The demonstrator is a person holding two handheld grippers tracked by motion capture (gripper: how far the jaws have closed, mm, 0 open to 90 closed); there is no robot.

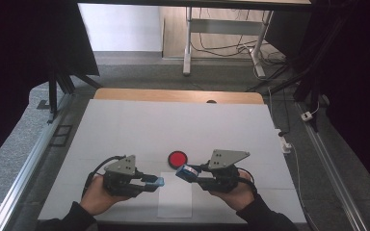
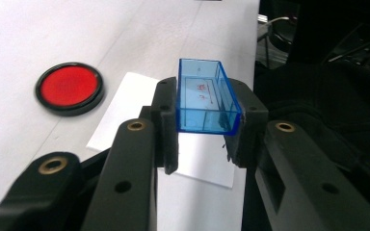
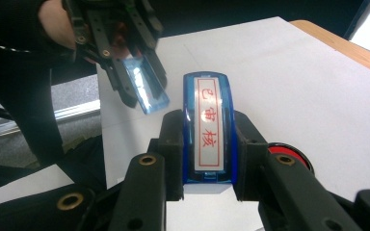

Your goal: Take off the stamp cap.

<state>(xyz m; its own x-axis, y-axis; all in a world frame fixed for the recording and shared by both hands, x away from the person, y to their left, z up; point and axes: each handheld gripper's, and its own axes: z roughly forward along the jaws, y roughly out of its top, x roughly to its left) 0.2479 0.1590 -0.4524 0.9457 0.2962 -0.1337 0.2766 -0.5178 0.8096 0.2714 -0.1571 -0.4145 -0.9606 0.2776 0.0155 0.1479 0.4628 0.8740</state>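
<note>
Blue stamp and its clear cap, held apart.

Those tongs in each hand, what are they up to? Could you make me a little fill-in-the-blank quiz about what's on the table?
1. The left tongs grip a clear blue ____, its hollow side open to that camera.
2. The right tongs grip a blue stamp whose label has ____ characters.
3. The round pad on the table is ____ inside a black rim.
4. A white ____ lies on the table between the two hands.

Missing words: cap; red; red; sheet
</note>
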